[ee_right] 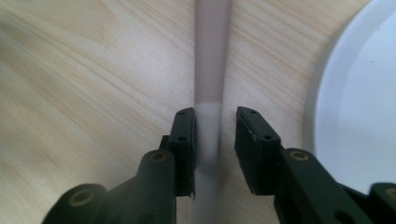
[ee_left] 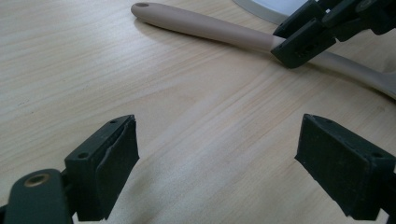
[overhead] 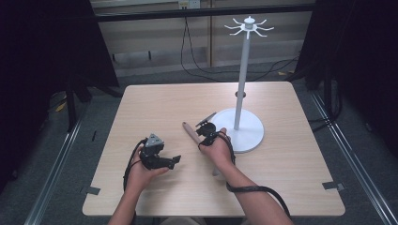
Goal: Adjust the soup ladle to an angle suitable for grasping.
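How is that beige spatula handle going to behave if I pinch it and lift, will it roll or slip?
The spatula handle looks rounded and smooth, so it may roll or twist between the flat jaw pads. It reads as stiff, lying straight on the table. The right gripper straddles it away from the tip, so, lifted from there, the longer side would likely sag unless the grip is firm.

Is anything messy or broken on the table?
Nothing looks broken or spilled. A beige utensil lies flat on the table beside the white hook stand, whose hooks are bare. The right gripper has its fingers on either side of the handle; the left gripper is open above bare wood.
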